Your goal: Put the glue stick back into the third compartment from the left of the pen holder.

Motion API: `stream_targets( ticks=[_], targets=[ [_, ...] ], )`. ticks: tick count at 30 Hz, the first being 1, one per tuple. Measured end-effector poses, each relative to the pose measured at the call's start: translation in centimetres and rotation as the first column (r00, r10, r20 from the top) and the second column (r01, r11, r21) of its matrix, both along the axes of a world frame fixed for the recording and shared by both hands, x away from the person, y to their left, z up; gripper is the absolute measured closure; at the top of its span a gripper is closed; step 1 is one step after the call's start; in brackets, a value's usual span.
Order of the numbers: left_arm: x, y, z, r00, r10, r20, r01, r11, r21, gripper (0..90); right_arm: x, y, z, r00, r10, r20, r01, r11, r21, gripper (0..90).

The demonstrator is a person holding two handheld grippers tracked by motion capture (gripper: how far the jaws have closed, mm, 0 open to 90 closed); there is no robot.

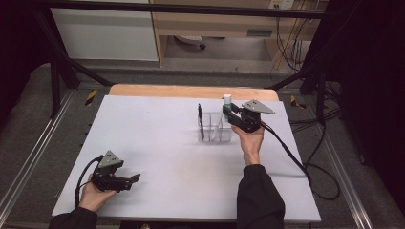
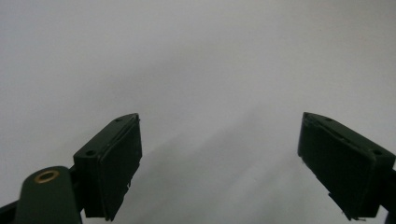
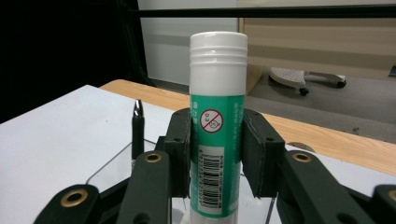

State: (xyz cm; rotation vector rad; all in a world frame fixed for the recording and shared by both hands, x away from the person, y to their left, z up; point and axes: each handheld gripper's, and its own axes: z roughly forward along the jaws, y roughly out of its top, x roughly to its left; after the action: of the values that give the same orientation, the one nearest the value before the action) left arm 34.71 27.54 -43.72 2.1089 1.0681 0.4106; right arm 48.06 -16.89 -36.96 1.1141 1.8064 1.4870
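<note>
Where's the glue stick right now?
The glue stick stands upright, clamped in the right gripper over the clear organizer at the table's far right, beside the black pen standing in it.

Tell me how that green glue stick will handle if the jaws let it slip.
The glue stick looks like rigid plastic, so it probably won't flex. Its glossy label may slide between the right gripper jaws. Being a round cylinder, it would likely roll if laid flat and tip easily if stood upright.
</note>
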Motion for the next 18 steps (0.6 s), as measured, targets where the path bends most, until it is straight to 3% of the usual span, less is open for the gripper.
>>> stream_targets(
  ticks=[18],
  targets=[
    [0.1,0.0,-0.2,0.9999,-0.004,-0.009,0.004,1.0,0.005,13.6,0.3,-0.5,-3.4,0.999,0.003,-0.044,-0.002,0.9998,0.02,65.9]
  ],
)
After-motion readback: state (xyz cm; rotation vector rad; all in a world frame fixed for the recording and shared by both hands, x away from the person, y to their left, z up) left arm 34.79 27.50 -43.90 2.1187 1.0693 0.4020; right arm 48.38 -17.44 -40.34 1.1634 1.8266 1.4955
